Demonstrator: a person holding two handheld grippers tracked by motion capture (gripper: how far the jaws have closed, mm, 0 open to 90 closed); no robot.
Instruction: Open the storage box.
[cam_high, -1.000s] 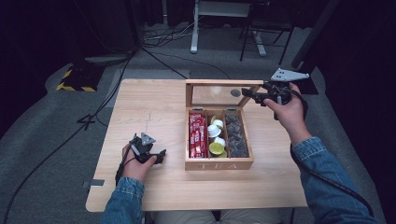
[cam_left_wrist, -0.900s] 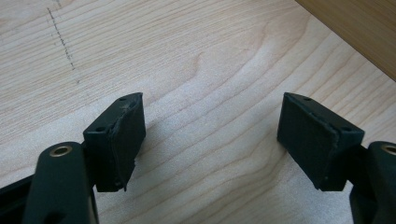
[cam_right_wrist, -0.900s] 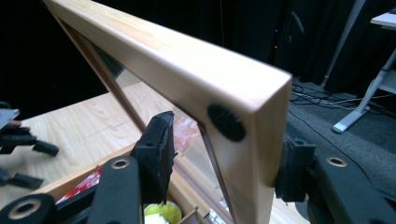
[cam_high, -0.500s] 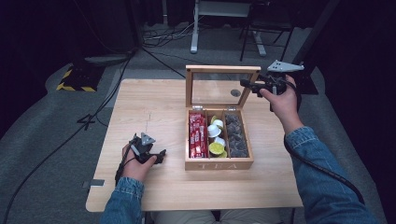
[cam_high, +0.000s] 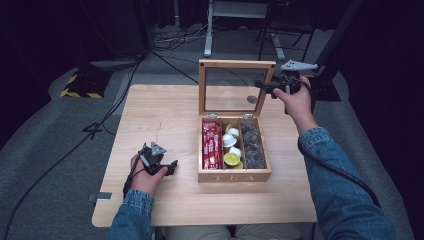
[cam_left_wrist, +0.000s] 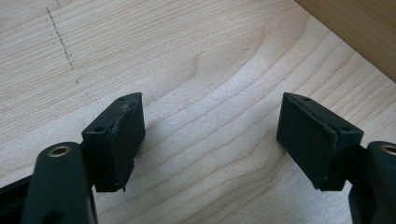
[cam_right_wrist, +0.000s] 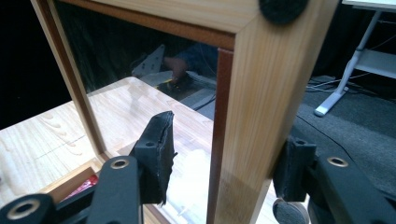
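A wooden tea box (cam_high: 235, 175) stands open on the table (cam_high: 165, 115), its glass-paned lid (cam_high: 236, 64) upright. Inside lie red sachets (cam_high: 211, 145), white and yellow cups (cam_high: 231, 147) and dark capsules (cam_high: 251, 145). My right gripper (cam_high: 262, 86) is at the lid's right edge. In the right gripper view it (cam_right_wrist: 224, 158) is open, its jaws straddling the lid's wooden frame (cam_right_wrist: 261, 93), with a gap at the left pad (cam_right_wrist: 161, 149). My left gripper (cam_high: 170, 167) rests low over the table left of the box, open and empty (cam_left_wrist: 210, 135).
Behind the table, black cables and a white desk leg (cam_high: 207, 35) cross the grey floor. A yellow-and-black striped object (cam_high: 80, 85) lies on the floor at the left. A black felt pad (cam_right_wrist: 282, 7) sits on the lid's corner. Bare tabletop stretches left of the box.
The lid has swung up from a low lean to upright, and my right gripper has risen and moved back with it. The left gripper has stayed put.
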